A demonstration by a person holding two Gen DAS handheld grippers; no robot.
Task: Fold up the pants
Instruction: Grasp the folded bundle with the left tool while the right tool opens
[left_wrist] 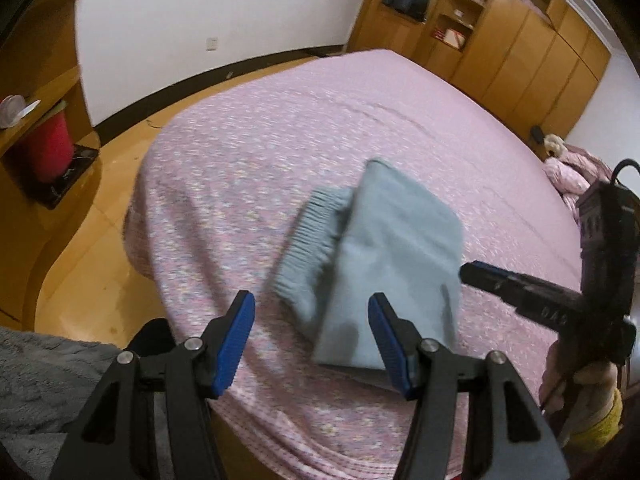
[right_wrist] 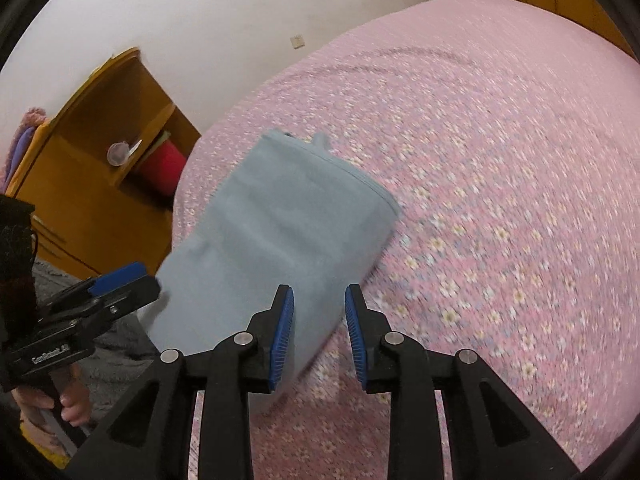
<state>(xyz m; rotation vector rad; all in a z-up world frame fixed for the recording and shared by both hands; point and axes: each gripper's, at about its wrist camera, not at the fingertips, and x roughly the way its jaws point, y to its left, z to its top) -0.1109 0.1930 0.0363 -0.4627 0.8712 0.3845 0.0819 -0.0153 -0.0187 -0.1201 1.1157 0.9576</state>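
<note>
While both claws hang empty over the folded pants [left_wrist: 372, 264], the left claw [left_wrist: 312, 344] stands wide and the right claw [right_wrist: 319, 332] narrower, nothing between the pads. The bundle lies near the bed's [left_wrist: 280, 128] front corner, ribbed waistband poking out sideways. Judging by that, pressing the bundle flat and squaring its edges would finish well.

Motion blur softens the folded pants [right_wrist: 276, 236]; the left claw [right_wrist: 120, 276] seems to hide their near corner.
</note>
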